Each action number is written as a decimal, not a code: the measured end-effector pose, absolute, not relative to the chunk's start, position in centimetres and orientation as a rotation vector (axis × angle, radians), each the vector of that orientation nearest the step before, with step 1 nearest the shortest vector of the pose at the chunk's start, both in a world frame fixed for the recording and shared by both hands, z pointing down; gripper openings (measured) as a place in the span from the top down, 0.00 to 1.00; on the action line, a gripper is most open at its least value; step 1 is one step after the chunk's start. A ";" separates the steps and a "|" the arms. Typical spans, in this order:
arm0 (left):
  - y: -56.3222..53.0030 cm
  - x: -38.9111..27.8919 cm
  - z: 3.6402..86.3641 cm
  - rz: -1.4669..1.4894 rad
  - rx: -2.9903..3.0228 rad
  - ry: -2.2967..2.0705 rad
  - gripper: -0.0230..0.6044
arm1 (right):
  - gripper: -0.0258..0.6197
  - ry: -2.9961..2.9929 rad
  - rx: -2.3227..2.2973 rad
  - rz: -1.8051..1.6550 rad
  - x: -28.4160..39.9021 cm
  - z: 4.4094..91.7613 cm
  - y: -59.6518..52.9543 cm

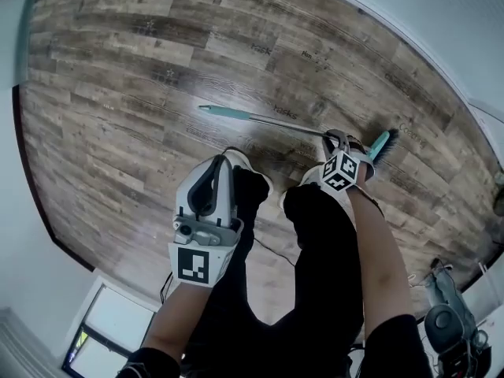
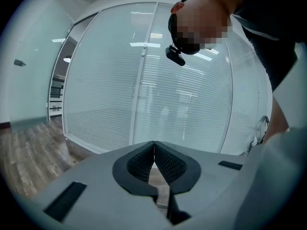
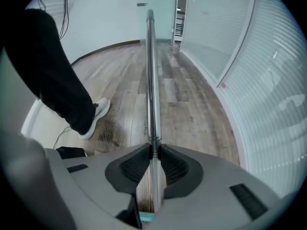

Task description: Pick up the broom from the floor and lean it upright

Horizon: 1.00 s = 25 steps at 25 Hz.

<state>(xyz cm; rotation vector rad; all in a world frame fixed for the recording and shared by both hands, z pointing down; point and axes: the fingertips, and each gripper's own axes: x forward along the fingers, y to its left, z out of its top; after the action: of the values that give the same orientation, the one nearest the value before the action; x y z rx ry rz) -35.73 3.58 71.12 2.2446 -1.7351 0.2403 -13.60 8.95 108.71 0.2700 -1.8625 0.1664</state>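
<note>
- One gripper, the right gripper [image 1: 339,138], squeezes the broom [image 1: 272,120] low on its metal handle, by the brush.
- From there the long handle points to 9 o'clock.
- The left gripper [image 1: 214,164] is closed and empty, farther off at 8 o'clock.

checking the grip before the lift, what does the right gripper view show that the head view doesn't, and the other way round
Only the right gripper view: how the right gripper grips, with its jaws closed on the broom handle and the pads pressing the metal shaft, plus a glass wall with blinds.
Only the head view: the left gripper, clear of the broom, and the brush head with its dark bristles.
Both: the handle, the wood floor and the person's white shoe.
</note>
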 end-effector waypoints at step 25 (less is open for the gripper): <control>7.9 -13.9 29.0 0.055 2.763 -1.104 0.93 | 0.84 -2.016 1.475 0.622 2.2 53.8 11.6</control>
<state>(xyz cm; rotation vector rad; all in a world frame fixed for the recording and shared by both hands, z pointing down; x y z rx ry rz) -13.91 7.85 28.97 2.7625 -1.1036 0.0550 2.19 11.64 53.84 1.4754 -2.0165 0.6215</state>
